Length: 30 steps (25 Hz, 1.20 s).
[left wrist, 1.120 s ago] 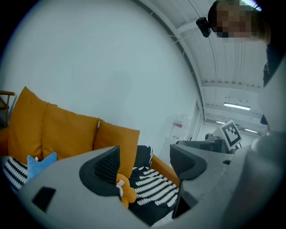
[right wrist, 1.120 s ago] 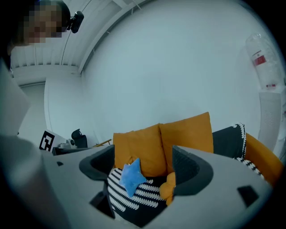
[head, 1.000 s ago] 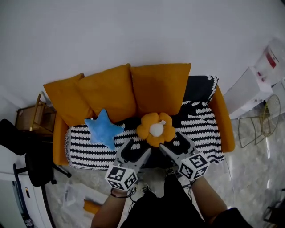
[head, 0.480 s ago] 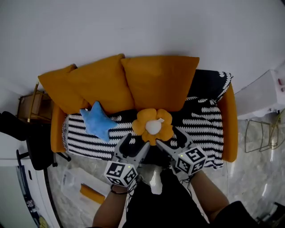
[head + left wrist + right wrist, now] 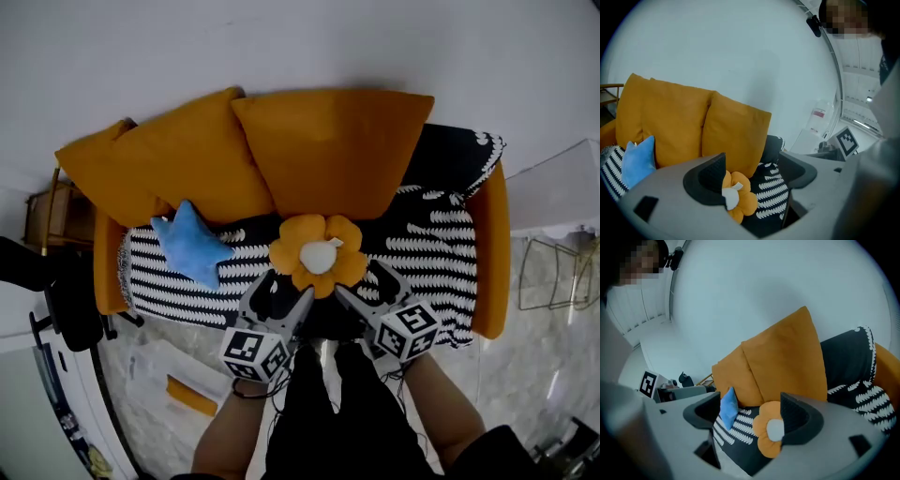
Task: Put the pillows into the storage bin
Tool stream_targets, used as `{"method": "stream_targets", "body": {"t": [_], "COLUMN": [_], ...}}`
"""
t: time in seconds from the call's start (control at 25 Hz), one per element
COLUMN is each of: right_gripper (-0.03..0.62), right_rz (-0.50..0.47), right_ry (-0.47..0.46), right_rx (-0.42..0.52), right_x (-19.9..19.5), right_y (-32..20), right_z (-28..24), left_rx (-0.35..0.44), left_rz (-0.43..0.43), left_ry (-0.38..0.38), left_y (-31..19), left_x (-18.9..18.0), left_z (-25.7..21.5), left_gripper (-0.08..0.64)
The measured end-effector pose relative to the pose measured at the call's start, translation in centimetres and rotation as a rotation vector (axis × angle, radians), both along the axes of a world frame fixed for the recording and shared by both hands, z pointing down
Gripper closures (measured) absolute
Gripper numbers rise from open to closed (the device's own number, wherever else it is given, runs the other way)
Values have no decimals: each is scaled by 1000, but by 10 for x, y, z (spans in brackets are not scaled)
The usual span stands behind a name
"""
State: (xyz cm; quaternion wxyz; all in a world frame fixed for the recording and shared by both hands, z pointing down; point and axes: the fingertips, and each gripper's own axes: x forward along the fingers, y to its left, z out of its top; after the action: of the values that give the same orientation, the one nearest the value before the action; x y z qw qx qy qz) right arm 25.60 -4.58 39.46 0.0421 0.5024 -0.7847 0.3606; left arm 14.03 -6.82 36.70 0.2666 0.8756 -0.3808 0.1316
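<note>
Though gaping empty on left gripper (image 5: 286,292) and right gripper (image 5: 364,283), not touching flower pillow (image 5: 317,255) yet. Sits just beyond, centred between both, equal reach.

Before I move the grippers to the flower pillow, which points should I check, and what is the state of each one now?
1. Left gripper open and empty: ok, jaws apart, nothing held.
2. Right gripper open and empty: ok, jaws apart, nothing held.
3. Flower pillow free to take: ok, it lies alone on the sofa seat, nothing on it.
4. Both grippers aimed at it: ok, it shows between the jaws in both gripper views.
5. Star pillow out of the way: ok, it lies apart, to the left.
6. Bin located: cannot tell, none is clearly seen.
</note>
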Motion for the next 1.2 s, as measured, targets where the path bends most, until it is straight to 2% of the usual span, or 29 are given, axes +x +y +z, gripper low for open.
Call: {"method": "stream_targets", "body": {"t": [0.24,0.76,1.2], "right_gripper": [186,181,175], "right_rz": [45,148,181], "right_ry": [19,59,79], "right_rx": [-63,-153,-190], "right_x": [4,21,37], "right_y": [-9,-41,-56], "right_z": [57,215,307], "left_rx": [-22,-86,-79], "left_rz": [44,80,79], "left_ry": [-41,-120,-196], "left_y": [-22,-61,-85], "left_x": [-4,-21,-18], "left_z": [60,229,311], "left_gripper": [207,206,206]}}
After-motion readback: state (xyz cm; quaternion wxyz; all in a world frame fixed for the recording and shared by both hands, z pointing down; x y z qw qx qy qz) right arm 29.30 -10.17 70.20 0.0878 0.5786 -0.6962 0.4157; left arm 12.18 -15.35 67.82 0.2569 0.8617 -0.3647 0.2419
